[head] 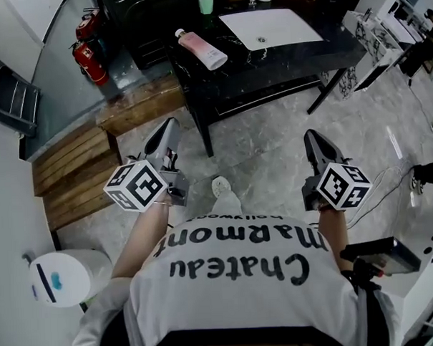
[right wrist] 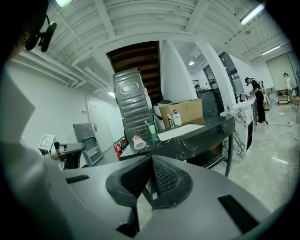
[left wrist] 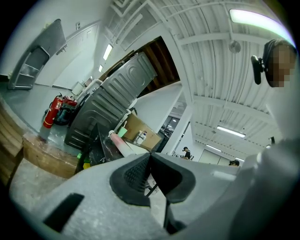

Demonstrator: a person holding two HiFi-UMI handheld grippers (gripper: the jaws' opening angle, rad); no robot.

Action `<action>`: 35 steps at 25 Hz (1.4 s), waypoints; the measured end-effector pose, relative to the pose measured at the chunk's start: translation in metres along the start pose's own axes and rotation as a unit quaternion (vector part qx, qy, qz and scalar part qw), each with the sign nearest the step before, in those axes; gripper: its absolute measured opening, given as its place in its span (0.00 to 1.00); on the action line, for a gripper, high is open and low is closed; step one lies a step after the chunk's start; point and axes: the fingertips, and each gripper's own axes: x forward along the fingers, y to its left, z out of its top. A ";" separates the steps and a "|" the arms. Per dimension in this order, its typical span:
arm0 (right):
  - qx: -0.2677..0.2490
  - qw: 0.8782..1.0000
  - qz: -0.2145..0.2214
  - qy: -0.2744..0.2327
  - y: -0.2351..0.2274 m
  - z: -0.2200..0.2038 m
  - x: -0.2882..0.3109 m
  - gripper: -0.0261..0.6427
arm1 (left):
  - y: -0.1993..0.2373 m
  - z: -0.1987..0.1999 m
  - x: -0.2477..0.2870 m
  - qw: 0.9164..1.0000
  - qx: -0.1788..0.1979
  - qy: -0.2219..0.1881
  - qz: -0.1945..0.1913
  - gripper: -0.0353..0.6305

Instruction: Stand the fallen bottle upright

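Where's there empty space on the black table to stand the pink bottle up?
There is bare top between the pink bottle and the white basin. There is more along the front edge of the black table, and at its right end past the basin. It's tighter at the back, by the green cup.

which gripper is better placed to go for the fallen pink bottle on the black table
Left, likely. The pink bottle lies at the left end of the black table, more nearly ahead of the left gripper than the right gripper. Both are shut, empty, short of the table.
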 end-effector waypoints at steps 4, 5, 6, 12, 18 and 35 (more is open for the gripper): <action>-0.001 1.000 -0.008 0.000 -0.021 0.024 0.036 0.05 | 0.006 0.012 0.056 1.000 0.000 0.005 -0.014 0.08; -0.001 1.000 -0.010 -0.003 -0.025 0.032 0.046 0.05 | 0.009 0.016 0.068 1.000 0.000 0.007 -0.015 0.08; -0.002 1.000 -0.012 -0.007 -0.030 0.042 0.057 0.05 | 0.013 0.020 0.081 1.000 0.001 0.008 -0.016 0.08; -0.012 0.999 -0.012 -0.037 -0.050 0.100 0.118 0.05 | 0.038 0.061 0.151 1.000 0.011 -0.007 -0.017 0.08; -0.017 0.998 -0.009 -0.055 -0.066 0.133 0.175 0.05 | 0.064 0.089 0.204 1.000 0.017 -0.020 -0.012 0.08; -0.005 0.998 0.045 -0.040 -0.076 0.155 0.285 0.05 | 0.120 0.084 0.265 0.999 -0.004 0.002 0.039 0.08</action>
